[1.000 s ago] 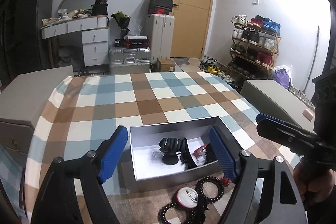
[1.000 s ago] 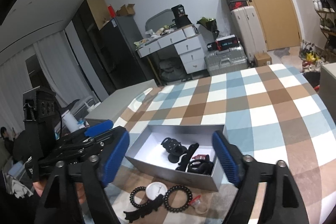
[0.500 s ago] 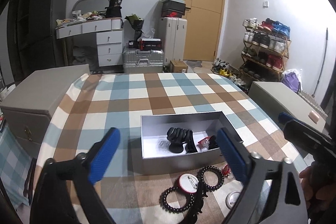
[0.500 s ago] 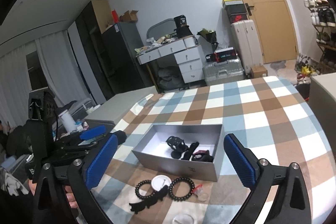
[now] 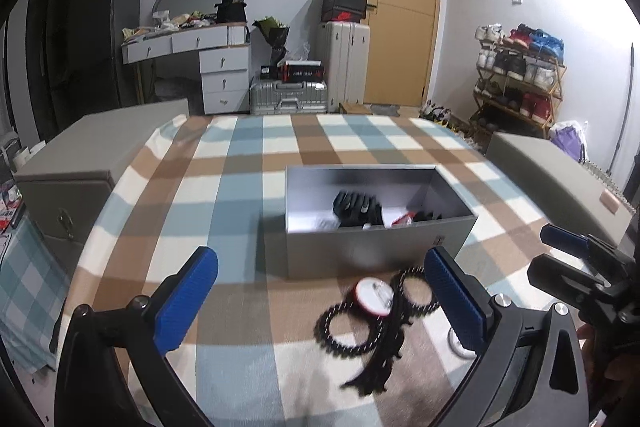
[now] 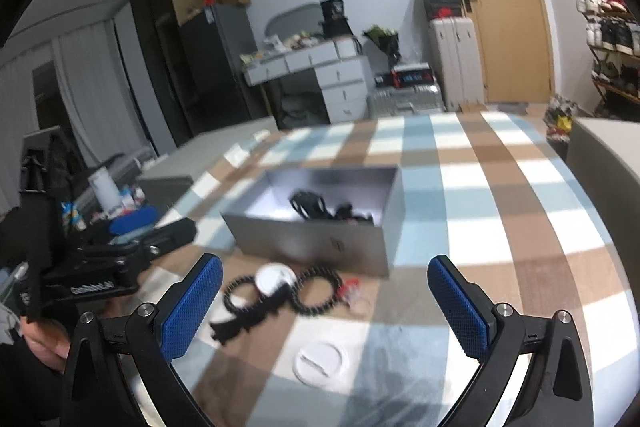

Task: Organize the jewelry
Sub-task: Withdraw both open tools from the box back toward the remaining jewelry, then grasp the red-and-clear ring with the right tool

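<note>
My right view is smeared: the box [image 6: 316, 227] contents read only as a dark tangle [image 6: 320, 207]. From the left, the box's near wall hides part of that tangle, and my left claw's finger [image 5: 456, 295] covers one bead ring [image 5: 412, 287].

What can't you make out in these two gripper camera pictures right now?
- Left wrist view: the box's near wall hides part of its contents.
- Left wrist view: a blue finger covers most of the clear disc.
- Right wrist view: motion blur smears the beaded rings and the small red item.
</note>
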Available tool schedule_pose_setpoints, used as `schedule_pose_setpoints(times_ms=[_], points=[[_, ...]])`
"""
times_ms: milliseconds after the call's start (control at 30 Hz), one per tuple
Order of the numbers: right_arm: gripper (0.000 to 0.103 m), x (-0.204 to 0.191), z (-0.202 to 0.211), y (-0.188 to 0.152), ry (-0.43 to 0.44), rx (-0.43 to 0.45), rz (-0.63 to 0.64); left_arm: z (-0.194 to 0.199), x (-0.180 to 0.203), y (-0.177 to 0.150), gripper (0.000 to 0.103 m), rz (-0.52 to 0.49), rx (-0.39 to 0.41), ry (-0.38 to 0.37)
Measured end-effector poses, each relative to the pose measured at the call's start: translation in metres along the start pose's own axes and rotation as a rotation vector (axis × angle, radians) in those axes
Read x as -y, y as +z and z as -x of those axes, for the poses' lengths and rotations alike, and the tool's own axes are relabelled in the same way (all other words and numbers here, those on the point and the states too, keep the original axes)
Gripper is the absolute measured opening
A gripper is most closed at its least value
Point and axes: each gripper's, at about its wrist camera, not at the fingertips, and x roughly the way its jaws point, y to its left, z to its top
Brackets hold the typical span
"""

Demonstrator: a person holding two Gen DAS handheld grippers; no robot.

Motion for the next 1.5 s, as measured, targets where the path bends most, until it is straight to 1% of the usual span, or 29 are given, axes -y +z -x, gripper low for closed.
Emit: schedule_pose_setpoints(times_ms=[233, 367, 467, 533, 667, 700, 800, 900, 967, 1033, 1067, 1100, 1133, 1233, 1367, 1433, 1500], points=[[0.103, 0.011, -0.016, -0.013, -0.012, -0.076, -0.042, -0.011, -0.012, -0.017, 0.101, 0.038, -0.066, -0.001], [0.103, 0.017, -0.029, -0.017, -0.011, -0.128, -0.068, -0.014, -0.016, -0.023, 0.101, 0.052, -0.082, -0.007], [0.098, 0.021, -0.036, -0.017, 0.006, -0.150, -0.095, -0.015, -0.020, -0.025, 0.101, 0.062, -0.088, -0.019], [0.093, 0.023, -0.040, -0.017, 0.010, -0.165, -0.108, -0.015, -0.021, -0.026, 0.101, 0.069, -0.093, -0.027], [0.090, 0.026, -0.050, -0.016, 0.005, -0.197, -0.119, -0.016, -0.022, -0.028, 0.101, 0.073, -0.099, -0.041], [0.086, 0.026, -0.051, -0.016, 0.013, -0.202, -0.121, -0.016, -0.022, -0.029, 0.101, 0.074, -0.099, -0.045], [0.081, 0.025, -0.056, -0.015, 0.012, -0.216, -0.117, -0.017, -0.023, -0.028, 0.101, 0.079, -0.094, -0.057], [0.073, 0.025, -0.061, -0.013, 0.019, -0.229, -0.117, -0.015, -0.023, -0.029, 0.101, 0.080, -0.097, -0.063], [0.071, 0.025, -0.065, -0.013, 0.019, -0.240, -0.123, -0.017, -0.024, -0.028, 0.101, 0.086, -0.098, -0.068], [0.064, 0.026, -0.068, -0.013, 0.024, -0.248, -0.135, -0.017, -0.025, -0.028, 0.101, 0.089, -0.099, -0.073], [0.063, 0.027, -0.069, -0.013, 0.024, -0.252, -0.142, -0.018, -0.025, -0.028, 0.101, 0.091, -0.100, -0.074], [0.059, 0.028, -0.070, -0.013, 0.022, -0.256, -0.148, -0.018, -0.026, -0.028, 0.101, 0.095, -0.100, -0.076], [0.052, 0.029, -0.072, -0.013, 0.025, -0.261, -0.156, -0.018, -0.027, -0.028, 0.101, 0.097, -0.102, -0.080], [0.042, 0.031, -0.074, -0.014, 0.028, -0.274, -0.171, -0.018, -0.027, -0.029, 0.101, 0.102, -0.105, -0.080], [0.035, 0.030, -0.075, -0.014, 0.014, -0.276, -0.171, -0.018, -0.027, -0.029, 0.101, 0.100, -0.103, -0.084], [0.029, 0.030, -0.076, -0.013, 0.005, -0.280, -0.169, -0.019, -0.027, -0.029, 0.101, 0.095, -0.103, -0.085], [0.028, 0.029, -0.076, -0.013, -0.004, -0.282, -0.164, -0.019, -0.026, -0.028, 0.101, 0.095, -0.103, -0.083]])
